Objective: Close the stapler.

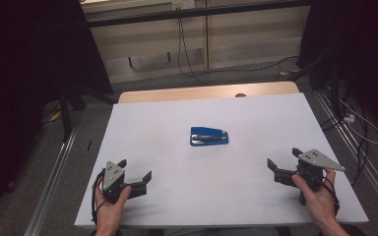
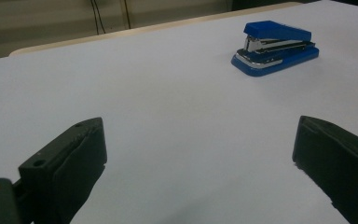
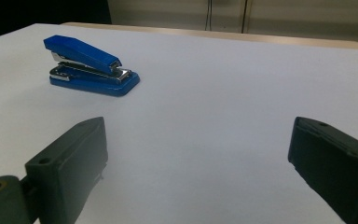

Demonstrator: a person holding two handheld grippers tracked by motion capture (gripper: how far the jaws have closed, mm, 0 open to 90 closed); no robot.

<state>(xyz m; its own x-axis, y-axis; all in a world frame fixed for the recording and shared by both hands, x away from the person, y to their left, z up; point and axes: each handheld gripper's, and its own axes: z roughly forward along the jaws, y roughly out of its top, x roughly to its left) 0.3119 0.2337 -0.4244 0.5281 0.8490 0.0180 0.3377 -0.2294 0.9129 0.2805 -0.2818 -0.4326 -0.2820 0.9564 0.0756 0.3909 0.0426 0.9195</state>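
Note:
A blue stapler (image 1: 209,136) lies closed on the white table (image 1: 167,113), near its middle. The left gripper view has this stapler (image 2: 275,47) at the upper right, and the right gripper view has it (image 3: 91,67) at the upper left. My left gripper (image 1: 136,168) is held by a hand near the front left of the table, jaws wide apart with nothing between them (image 2: 198,126). Near the front right, my right gripper (image 1: 283,157) also stands open and holds nothing (image 3: 196,123). Both grippers are well short of the stapler.
A wooden strip (image 1: 206,92) shows along the table's far edge. Cables (image 1: 187,59) trail on the grey floor behind the table. Metal rails (image 1: 54,172) run along the floor on both sides, and dark curtains hang at the left and right.

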